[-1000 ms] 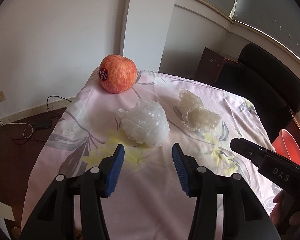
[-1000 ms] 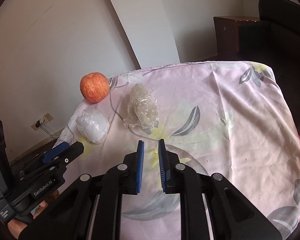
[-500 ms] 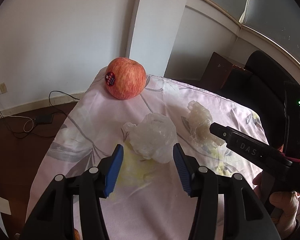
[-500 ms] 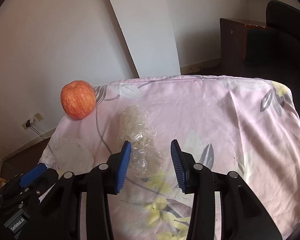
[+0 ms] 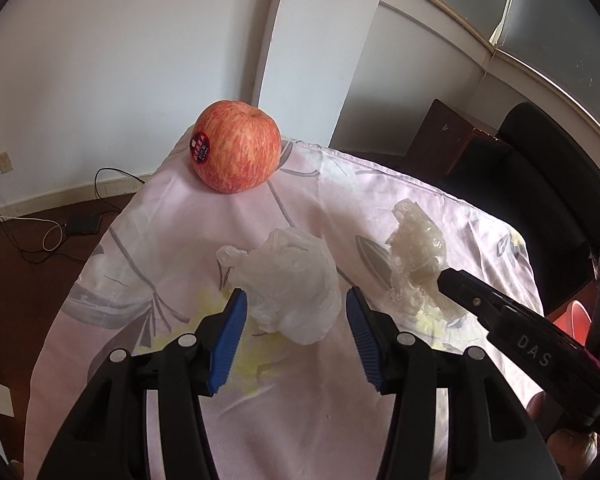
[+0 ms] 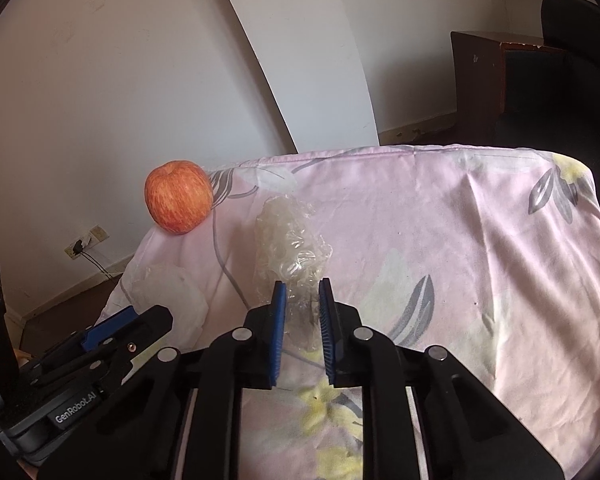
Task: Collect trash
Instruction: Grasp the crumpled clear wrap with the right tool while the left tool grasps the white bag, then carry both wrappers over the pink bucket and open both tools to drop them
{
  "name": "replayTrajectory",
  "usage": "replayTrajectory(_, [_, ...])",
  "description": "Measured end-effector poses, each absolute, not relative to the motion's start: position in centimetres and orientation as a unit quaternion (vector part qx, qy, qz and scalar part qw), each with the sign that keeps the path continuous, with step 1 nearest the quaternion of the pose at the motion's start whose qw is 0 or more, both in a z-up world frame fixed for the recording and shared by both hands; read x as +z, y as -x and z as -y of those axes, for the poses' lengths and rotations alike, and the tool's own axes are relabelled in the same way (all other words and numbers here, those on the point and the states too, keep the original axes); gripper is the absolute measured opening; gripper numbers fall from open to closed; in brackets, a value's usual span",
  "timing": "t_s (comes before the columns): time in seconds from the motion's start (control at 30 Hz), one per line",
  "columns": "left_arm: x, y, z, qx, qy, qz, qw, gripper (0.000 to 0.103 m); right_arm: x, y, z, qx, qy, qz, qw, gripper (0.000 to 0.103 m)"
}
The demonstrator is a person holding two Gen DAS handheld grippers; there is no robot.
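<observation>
A crumpled white plastic bag point(image 5: 290, 282) lies on the pink floral tablecloth point(image 5: 172, 220). My left gripper point(image 5: 295, 306) is open, its blue pads on either side of the bag's near end. A wad of clear bubble wrap point(image 6: 290, 240) lies to the right; it also shows in the left wrist view point(image 5: 416, 252). My right gripper point(image 6: 302, 296) has closed onto the wrap's near end, which sits squeezed between the pads. The white bag shows in the right wrist view point(image 6: 168, 294), partly behind the left gripper.
A red apple point(image 5: 236, 146) with a sticker stands at the table's far left corner, also in the right wrist view point(image 6: 179, 196). A dark chair point(image 5: 548, 184) and a wooden cabinet point(image 5: 440, 128) stand beyond the table. Something red point(image 5: 578, 316) sits low at right.
My right gripper opened, moved forward over the bubble wrap and closed on its near end. My left gripper moved forward, so the white bag now lies between its open pads.
</observation>
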State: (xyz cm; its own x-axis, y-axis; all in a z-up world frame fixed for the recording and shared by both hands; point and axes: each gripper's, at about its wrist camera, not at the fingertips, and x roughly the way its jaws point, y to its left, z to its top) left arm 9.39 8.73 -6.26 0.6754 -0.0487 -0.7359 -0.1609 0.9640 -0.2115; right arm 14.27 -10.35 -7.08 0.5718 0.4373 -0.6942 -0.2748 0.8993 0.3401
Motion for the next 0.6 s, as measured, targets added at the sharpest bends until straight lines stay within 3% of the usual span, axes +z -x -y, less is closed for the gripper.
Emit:
replayTrajectory(0.13, [-6.6, -10.0, -8.2, 0.037, 0.118, -0.401, 0.908, 0.050, -6.0, -12.8, 12.1, 0.191, -0.107, -0.406, 0.887, 0.017])
replayTrajectory(0.37, [-7.0, -10.3, -7.9, 0.054, 0.100, -0.395, 0.912, 0.023, -5.1, -9.8, 14.4, 0.174, -0.111, -0.397, 0.894, 0.017])
replayTrajectory(0.6, [-5.7, -9.1, -7.1, 0.040, 0.094, -0.384, 0.918, 0.016, -4.7, -7.8, 16.4, 0.159, -0.125, -0.394, 0.896, 0.017])
